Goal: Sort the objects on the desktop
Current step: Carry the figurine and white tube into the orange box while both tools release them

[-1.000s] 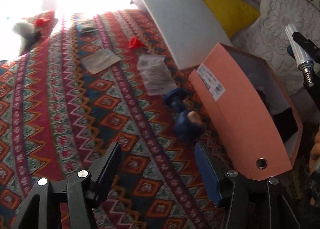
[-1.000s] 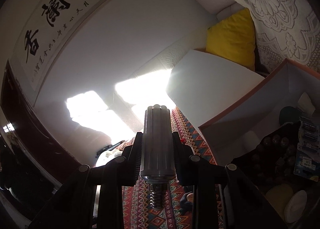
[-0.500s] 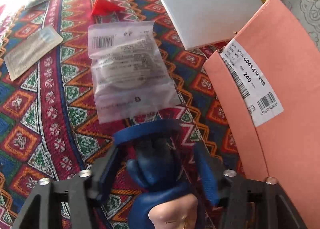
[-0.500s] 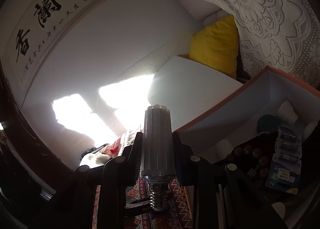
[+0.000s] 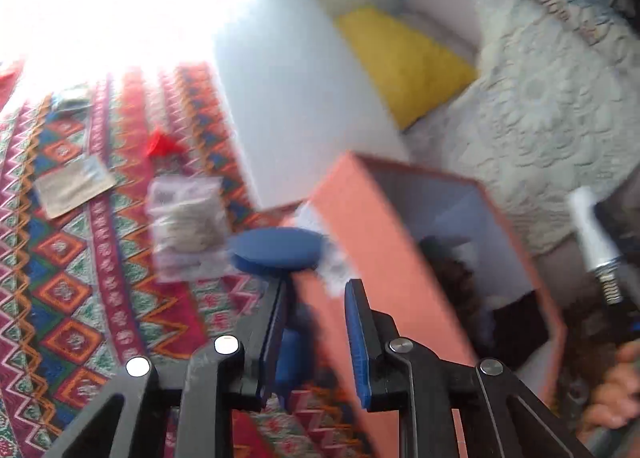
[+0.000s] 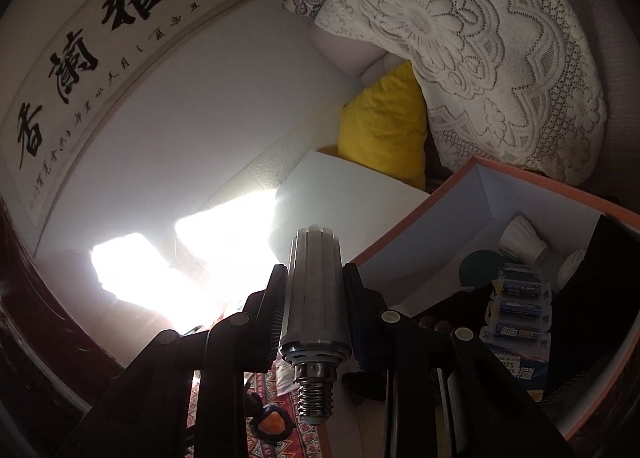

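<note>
At the bottom centre of the left wrist view the left gripper (image 5: 316, 334) has just been closing its jaws, and a blue toy figure (image 5: 276, 254) sits between them: its round flat base sticks out past the fingertips and its body lies against the left pad, though blur keeps me from telling whether both pads press on it. It hangs above the patterned cloth (image 5: 68, 298), just in front of the near wall of the orange box (image 5: 384, 242), which fills the middle and right of that frame. Further out on the cloth, to the upper left, lie a clear plastic packet (image 5: 184, 226), a flat paper sachet (image 5: 74, 186) and a small red piece (image 5: 160, 142). A white board (image 5: 296, 106) leans behind the box, with a yellow cushion (image 5: 404, 66) and lace cover (image 5: 540, 118) beyond. In the right wrist view the right gripper (image 6: 314, 310), at bottom centre, pinches an LED corn bulb (image 6: 314, 298) by its ribbed body, screw base pointing toward the camera. To its right the open box holds a pack of batteries (image 6: 520, 310), a white cup-shaped item (image 6: 522, 244) and a dark round disc (image 6: 480, 268). A calligraphy scroll (image 6: 100, 58) crosses the upper left wall.
</note>
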`<state>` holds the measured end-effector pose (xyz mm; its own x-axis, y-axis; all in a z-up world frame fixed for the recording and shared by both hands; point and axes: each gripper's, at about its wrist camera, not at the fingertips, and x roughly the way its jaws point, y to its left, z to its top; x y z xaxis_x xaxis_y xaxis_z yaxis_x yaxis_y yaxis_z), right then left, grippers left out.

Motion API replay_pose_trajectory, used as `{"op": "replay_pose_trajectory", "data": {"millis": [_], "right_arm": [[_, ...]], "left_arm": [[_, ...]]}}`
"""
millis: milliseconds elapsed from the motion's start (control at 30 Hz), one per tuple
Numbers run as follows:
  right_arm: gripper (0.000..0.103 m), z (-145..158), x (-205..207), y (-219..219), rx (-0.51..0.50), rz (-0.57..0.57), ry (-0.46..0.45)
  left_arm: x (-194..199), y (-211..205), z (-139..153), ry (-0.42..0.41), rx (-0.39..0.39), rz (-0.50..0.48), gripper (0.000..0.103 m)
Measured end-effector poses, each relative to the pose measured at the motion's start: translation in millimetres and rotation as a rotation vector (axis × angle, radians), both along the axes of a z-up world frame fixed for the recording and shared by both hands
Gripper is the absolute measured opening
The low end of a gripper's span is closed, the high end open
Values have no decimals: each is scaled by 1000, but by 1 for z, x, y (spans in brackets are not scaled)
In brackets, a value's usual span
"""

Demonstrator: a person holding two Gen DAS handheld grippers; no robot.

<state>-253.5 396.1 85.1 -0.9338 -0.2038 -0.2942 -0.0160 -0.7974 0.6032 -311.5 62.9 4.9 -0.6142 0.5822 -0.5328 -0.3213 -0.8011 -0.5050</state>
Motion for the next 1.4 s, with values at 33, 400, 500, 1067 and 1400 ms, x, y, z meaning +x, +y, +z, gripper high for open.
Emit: {"op": "replay_pose_trajectory", "data": {"millis": [33, 400, 500, 1067, 1400], "right_arm": [[30, 1, 3, 2, 1, -7, 3], [30, -10, 15, 22, -23, -23, -8], [30, -13, 10, 18, -26, -4, -16], [30, -26, -6, 18, -14, 12, -38], [30, -25, 1, 20, -31, 1, -22]], "left_arm": [[4, 3, 12, 36, -9, -8, 23], [-34, 14, -68, -253, -77, 97, 73], [-60, 28, -94, -358, -12, 113, 73], [-81, 15, -172, -471, 438, 90, 19], [-36, -12, -103, -230, 449, 31, 20]]}}
